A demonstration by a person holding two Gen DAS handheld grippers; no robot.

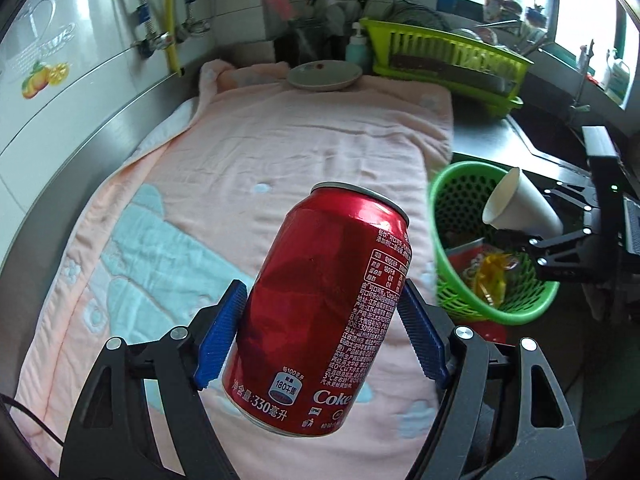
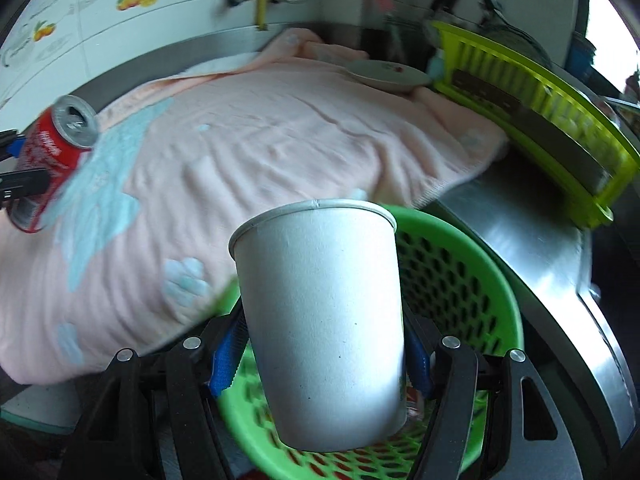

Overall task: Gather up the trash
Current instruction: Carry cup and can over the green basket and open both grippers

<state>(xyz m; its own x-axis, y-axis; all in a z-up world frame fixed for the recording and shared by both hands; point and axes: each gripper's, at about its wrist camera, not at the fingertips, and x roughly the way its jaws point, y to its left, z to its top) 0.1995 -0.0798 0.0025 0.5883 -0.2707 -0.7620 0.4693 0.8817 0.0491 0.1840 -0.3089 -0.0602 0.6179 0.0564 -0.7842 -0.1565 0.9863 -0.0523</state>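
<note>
one can, one cup, one basket

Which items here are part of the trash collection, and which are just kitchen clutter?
Part of the job: red cola can in the left gripper; white paper cup in the right gripper; green basket.

Lying about: plate, yellow-green dish rack, pink towel, soap bottle.

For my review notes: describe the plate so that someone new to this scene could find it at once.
Start at the pink towel spread over the steel counter and follow it to its far end by the wall. There sits a shallow round pale ceramic plate, beside the lime-green plastic dish rack. It is the only dish resting on the towel.
</note>
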